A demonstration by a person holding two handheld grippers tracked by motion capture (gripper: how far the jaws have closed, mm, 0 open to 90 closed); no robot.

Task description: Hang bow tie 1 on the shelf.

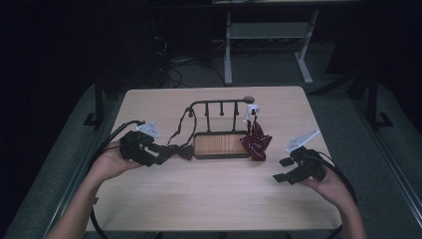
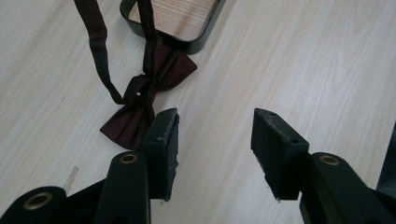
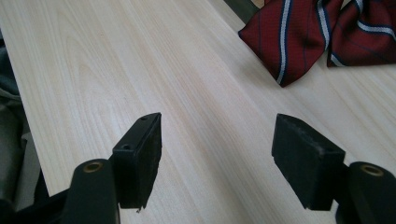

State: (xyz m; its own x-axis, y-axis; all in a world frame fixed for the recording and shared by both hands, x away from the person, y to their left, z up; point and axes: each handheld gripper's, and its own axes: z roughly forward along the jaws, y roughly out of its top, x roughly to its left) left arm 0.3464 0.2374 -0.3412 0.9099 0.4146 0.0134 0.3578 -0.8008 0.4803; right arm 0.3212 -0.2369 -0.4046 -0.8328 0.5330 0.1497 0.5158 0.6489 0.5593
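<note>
Pale wooden worktop [image 1: 214, 199] in a dark room. Beside the rack [image 1: 221, 144], a maroon bow tie [image 2: 149, 93] lies just ahead of the left tongs [image 2: 215, 135], parted and empty; right tongs [image 3: 217, 158] gape, empty.

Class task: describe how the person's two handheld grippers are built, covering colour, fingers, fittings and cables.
Both the left gripper and the right gripper are black, each topped with a grey three-cornered plate and trailing a black cable. Their fingers are square, scuffed black pads, with brass-coloured rivets behind them.

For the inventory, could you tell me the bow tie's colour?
Plain dark maroon bow tie, clearest in the left gripper view.
</note>
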